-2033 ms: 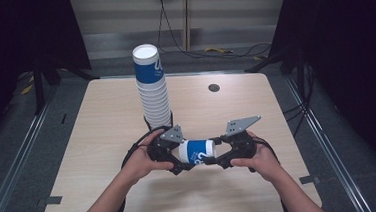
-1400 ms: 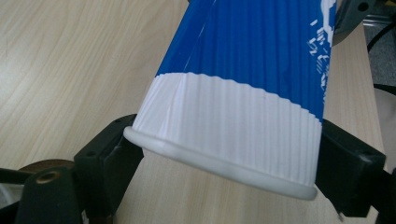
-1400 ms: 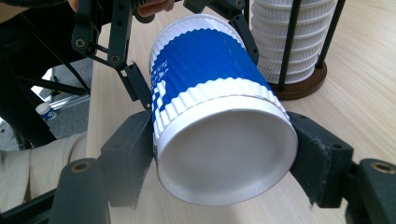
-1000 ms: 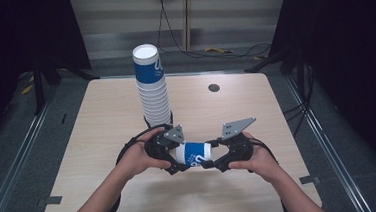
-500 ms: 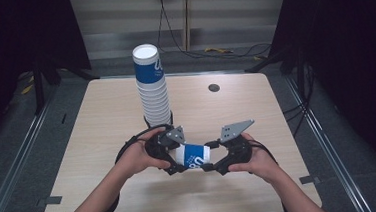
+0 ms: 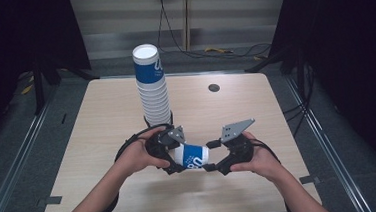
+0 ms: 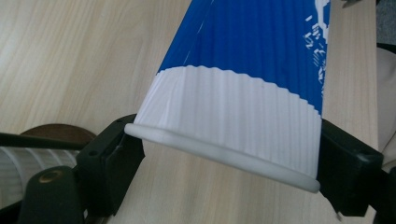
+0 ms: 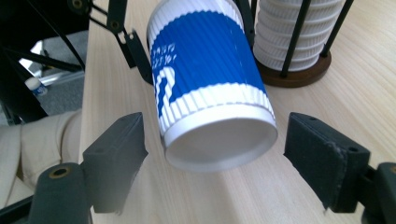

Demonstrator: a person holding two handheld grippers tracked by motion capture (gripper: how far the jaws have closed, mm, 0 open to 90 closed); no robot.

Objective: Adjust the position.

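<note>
A blue-and-white ribbed paper cup lies on its side just above the table, between my two grippers. My left gripper is shut on its rim end; in the left gripper view the jaws press both sides of the cup at the rolled rim, with the left gripper around it. My right gripper faces the cup's base. Its jaws have just been opening, and in the right gripper view the right gripper stands open, both pads clear of the cup.
A tall stack of the same cups stands behind my hands in a black wire holder with a round wooden base. A small black disc sits at the table's far right. Cables lie on the floor beyond.
The right gripper's jaws have spread away from the cup's base. The left gripper keeps its grip, and both hands stay where they were.
</note>
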